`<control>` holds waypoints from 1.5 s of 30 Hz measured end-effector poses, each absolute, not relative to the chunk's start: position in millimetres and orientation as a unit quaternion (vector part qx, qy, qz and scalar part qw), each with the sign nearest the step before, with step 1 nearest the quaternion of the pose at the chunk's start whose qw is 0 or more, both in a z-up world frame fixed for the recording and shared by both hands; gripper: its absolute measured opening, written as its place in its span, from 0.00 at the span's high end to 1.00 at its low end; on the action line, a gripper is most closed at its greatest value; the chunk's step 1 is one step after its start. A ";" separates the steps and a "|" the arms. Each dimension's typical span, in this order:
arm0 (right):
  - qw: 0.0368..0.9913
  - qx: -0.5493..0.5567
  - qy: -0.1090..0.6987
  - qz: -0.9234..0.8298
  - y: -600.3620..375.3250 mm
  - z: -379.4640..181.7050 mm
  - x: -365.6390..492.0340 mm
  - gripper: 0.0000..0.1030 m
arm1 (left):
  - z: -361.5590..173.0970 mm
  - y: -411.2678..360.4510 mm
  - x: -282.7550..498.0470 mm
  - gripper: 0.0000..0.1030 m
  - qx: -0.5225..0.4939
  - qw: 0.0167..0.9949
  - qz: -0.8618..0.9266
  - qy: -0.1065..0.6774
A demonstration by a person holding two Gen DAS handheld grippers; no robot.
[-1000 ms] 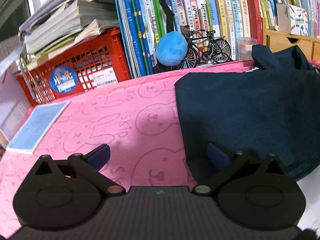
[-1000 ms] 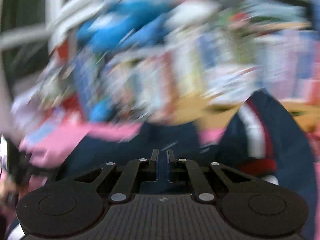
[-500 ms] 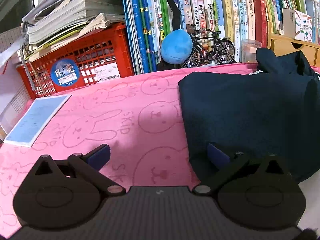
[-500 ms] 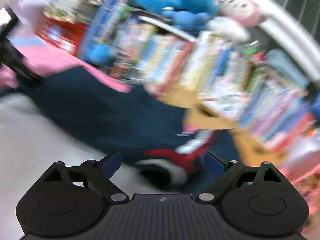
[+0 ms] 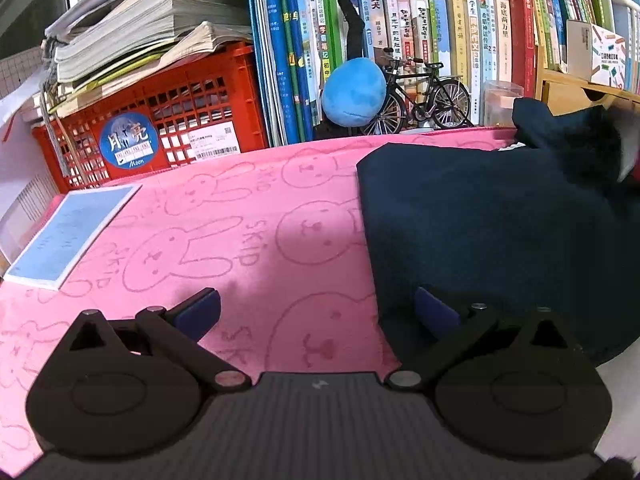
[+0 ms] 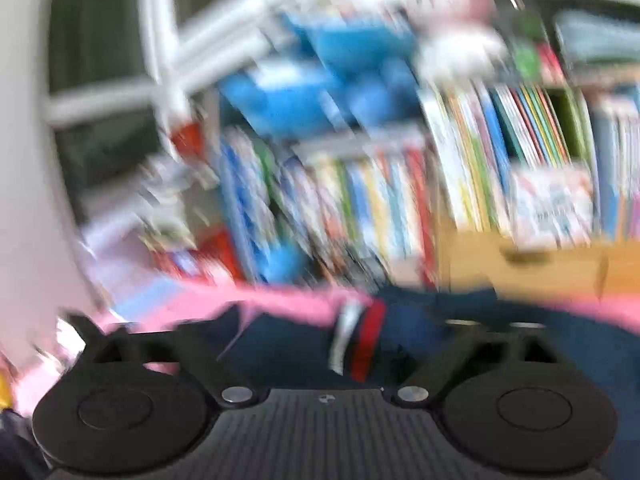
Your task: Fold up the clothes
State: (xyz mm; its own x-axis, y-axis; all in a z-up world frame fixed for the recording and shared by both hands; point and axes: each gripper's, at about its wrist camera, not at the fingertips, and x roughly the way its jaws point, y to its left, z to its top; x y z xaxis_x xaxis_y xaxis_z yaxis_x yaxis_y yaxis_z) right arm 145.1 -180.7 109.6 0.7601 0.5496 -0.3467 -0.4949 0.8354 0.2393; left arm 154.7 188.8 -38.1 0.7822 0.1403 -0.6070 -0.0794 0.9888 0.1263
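Dark navy folded fabric garment [image 5: 492, 232] lies flat on right part of pink rabbit-print cloth table cover [image 5: 224, 216], long axis running near-to-far, far end bunched toward bookshelf; red/white striped cuff [image 6: 360, 340] shows in right wrist view. Left gripper [image 5: 316, 312] wide open, nothing between jaws, right fingertip over garment's near-left corner, contact can't tell. Right gripper [image 6: 320, 344] jaws opening, wide apart, nothing clamped, view heavily blurred. Behind: red plastic lattice crate [image 5: 160, 128] w/ paper stacks, upright row of books [image 5: 440, 40], blue plush ball [image 5: 354, 92], black model bicycle [image 5: 424, 96]. Blue-white flat card [image 5: 68, 236] on cover's left edge
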 end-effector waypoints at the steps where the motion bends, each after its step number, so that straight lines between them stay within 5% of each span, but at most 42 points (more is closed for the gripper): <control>1: 0.941 0.059 0.205 0.262 -183.6 109.1 142.9 0.00 | -38.2 189.2 154.8 0.00 0.044 0.943 0.058 0.325; 12: 0.939 -0.170 0.283 0.098 -195.9 -19.3 117.1 0.05 | -13.6 177.2 132.9 0.00 0.041 0.960 0.061 0.269; 19: 0.939 -0.090 0.309 0.123 -210.6 -37.8 130.8 0.14 | 27.9 138.7 152.2 0.00 -0.170 0.934 -0.151 0.274; 25: 0.936 -0.064 0.323 0.128 -218.0 -35.8 139.2 0.13 | 7.8 67.8 221.2 0.02 -0.151 0.924 -0.133 0.326; 27: 0.936 -0.040 0.326 0.130 -225.6 -35.8 141.4 0.13 | 0.0 51.6 236.9 0.21 -0.149 0.919 -0.121 0.343; 29: 0.935 -0.011 0.328 0.134 -234.9 -35.8 143.7 0.13 | -8.0 40.3 246.3 0.76 -0.152 0.913 -0.109 0.362; 35: 0.934 0.049 0.329 0.131 -254.7 -36.1 148.9 0.12 | 1.2 37.8 230.6 0.91 -0.185 0.905 -0.185 0.335; 40: 0.934 0.049 0.329 0.131 -255.1 -37.3 149.6 0.10 | 5.2 47.1 236.9 0.77 -0.213 0.892 -0.190 0.351; 42: 0.934 0.047 0.329 0.131 -254.8 -37.8 150.0 0.10 | -5.9 42.6 245.4 0.60 -0.216 0.883 -0.171 0.380; 43: 0.934 0.046 0.330 0.131 -254.9 -38.1 150.5 0.10 | -12.2 40.2 248.8 0.38 -0.222 0.878 -0.167 0.390; 44: 0.934 0.047 0.330 0.131 -255.0 -38.3 150.5 0.10 | -17.2 36.9 250.4 0.26 -0.227 0.875 -0.164 0.395; 45: 0.934 0.047 0.329 0.131 -255.0 -38.6 149.9 0.10 | -21.7 32.8 251.0 0.26 -0.230 0.874 -0.160 0.396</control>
State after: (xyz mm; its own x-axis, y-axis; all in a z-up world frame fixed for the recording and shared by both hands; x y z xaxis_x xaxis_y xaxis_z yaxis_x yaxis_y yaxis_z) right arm 149.9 -255.0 -38.6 0.7487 0.2752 -0.6031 -0.2135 0.9614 0.1737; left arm 251.0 32.8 -21.7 0.6354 -0.4625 -0.6184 0.0979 0.8426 -0.5296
